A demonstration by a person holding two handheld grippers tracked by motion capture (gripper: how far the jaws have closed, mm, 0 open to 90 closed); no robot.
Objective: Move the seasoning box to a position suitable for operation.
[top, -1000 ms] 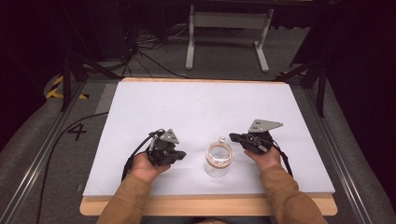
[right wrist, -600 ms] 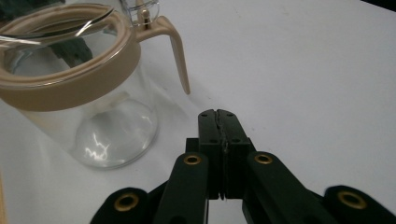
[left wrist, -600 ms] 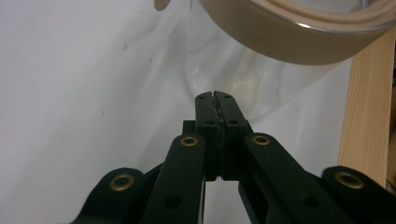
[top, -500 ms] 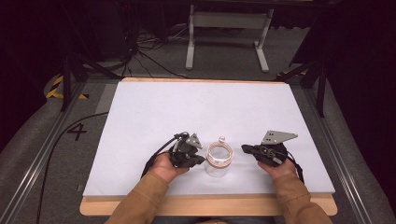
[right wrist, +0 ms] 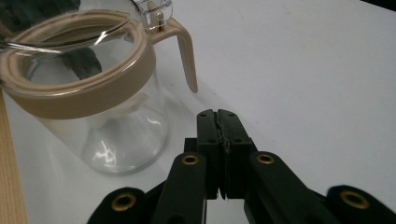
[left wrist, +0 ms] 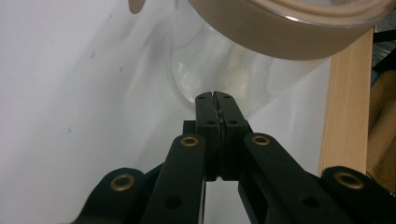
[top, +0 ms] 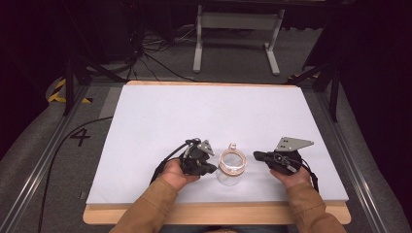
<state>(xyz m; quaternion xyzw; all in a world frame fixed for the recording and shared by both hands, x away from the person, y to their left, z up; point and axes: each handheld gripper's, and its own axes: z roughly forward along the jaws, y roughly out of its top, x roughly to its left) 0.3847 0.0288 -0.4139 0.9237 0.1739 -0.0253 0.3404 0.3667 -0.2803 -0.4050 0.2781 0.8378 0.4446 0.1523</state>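
Glass jar (top: 231,166) with a tan collar, standing upright on the white table (top: 160,116) between both clenched, empty tools: the left hand-held gripper (top: 212,168) almost touches its wall, the right hand-held gripper (top: 256,156) lies slightly farther off.

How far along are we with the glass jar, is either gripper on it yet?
Done so far: the left gripper and right gripper flank the glass jar, one at each side. In hand: nothing; both pairs of jaws are shut and empty, the left tips close to the jar's base, the right tips apart from it. The jar stands upright on the white table, its beige-rimmed lid on. Grasping it is still left.
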